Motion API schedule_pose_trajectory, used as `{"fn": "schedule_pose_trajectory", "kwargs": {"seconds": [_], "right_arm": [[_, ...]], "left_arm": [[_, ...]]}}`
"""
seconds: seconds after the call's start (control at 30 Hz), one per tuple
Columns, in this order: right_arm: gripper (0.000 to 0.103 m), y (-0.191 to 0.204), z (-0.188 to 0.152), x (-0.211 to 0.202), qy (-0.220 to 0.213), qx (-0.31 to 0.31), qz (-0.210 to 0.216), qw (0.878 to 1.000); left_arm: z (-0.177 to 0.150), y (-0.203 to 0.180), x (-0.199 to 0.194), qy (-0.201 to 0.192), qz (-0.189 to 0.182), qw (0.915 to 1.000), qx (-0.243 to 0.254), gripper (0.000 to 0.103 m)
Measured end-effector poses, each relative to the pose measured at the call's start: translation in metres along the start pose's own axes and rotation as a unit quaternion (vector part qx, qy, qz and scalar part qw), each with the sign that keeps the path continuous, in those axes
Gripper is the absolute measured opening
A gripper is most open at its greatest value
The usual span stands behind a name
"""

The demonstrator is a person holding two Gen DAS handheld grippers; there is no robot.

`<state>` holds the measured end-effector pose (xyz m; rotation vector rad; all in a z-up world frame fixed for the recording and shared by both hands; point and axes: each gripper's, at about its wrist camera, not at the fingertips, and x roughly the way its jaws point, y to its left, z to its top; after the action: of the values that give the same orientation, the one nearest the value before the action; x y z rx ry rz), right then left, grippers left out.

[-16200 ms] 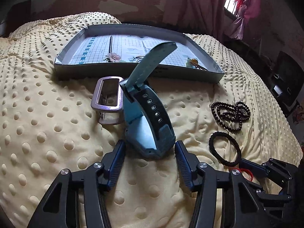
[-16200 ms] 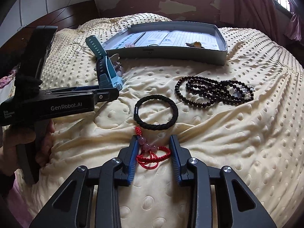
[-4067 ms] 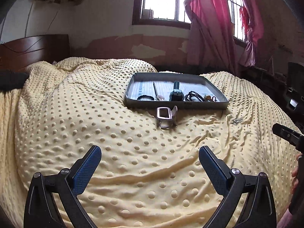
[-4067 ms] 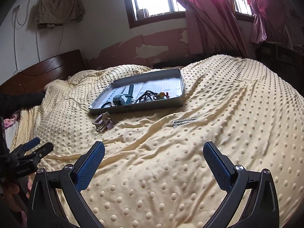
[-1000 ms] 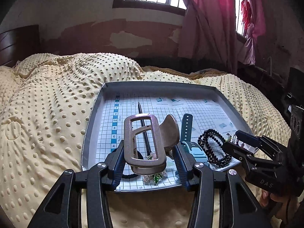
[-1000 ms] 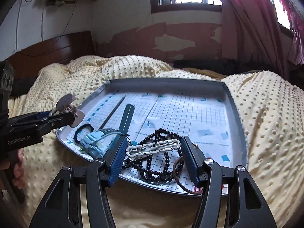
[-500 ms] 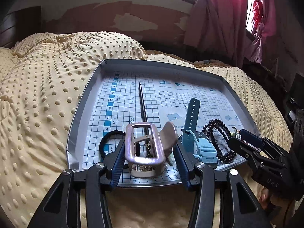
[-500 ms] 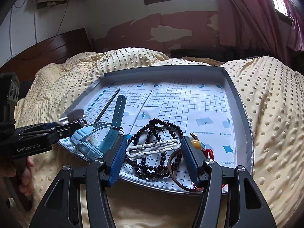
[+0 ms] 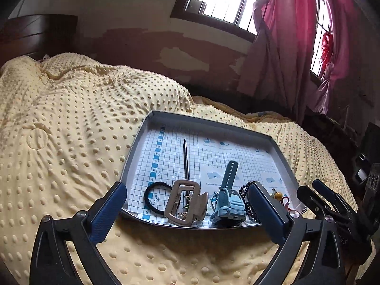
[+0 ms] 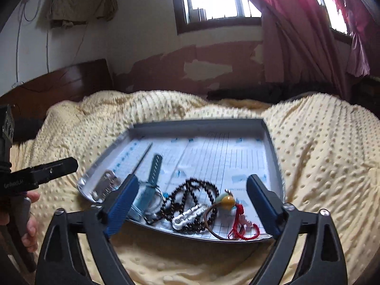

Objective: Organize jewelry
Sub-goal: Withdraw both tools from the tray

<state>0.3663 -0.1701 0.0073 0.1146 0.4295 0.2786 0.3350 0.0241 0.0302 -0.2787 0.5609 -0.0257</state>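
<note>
Both grippers have let go since half a second ago. The left gripper [image 9: 187, 210] then pinched the hair claw [image 9: 184, 201]; now its jaws stand wide apart with nothing between them, and the claw lies in the tray [image 9: 140, 140], at the near edge, partly over the black hair tie [image 9: 153, 198] and the foot of the dark pin [image 9: 185, 160]. Just to its right sits the blue watch [image 9: 228, 204], strap pointing away.

The right gripper [image 10: 190, 205] is likewise spread wide and empty. The white clip [image 10: 190, 215] it was squeezing now rests on the black beads [image 10: 190, 196] near the tray's front rim. Beside it lie an amber bead [image 10: 228, 200] on a thin ring and a red cord [image 10: 242, 228]; the right view is smeared with motion, so the cord's exact shape is hard to make out.

Both grippers have pulled back from the tray, which sits on the yellow dotted blanket [image 9: 71, 130]. A hand [image 10: 30, 225] shows at the left edge of the right view.
</note>
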Motion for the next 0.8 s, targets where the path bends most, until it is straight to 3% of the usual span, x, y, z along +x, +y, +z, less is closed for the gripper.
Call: {"fn": "schedule_pose_trajectory", "kwargs": {"seconds": [0.23, 0.8], "right_arm": [[0.102, 0.022, 0.01, -0.069, -0.065, -0.039, 0.001, 0.997], [0.102, 0.05, -0.026, -0.215, -0.147, -0.047, 0.031, 0.988]], "left_arm": [[-0.001, -0.012, -0.079, -0.079, 0.013, 0.9962, 0.033, 0.103], [-0.067, -0.032, -0.225, -0.167, 0.018, 0.9832, 0.07, 0.103]]}}
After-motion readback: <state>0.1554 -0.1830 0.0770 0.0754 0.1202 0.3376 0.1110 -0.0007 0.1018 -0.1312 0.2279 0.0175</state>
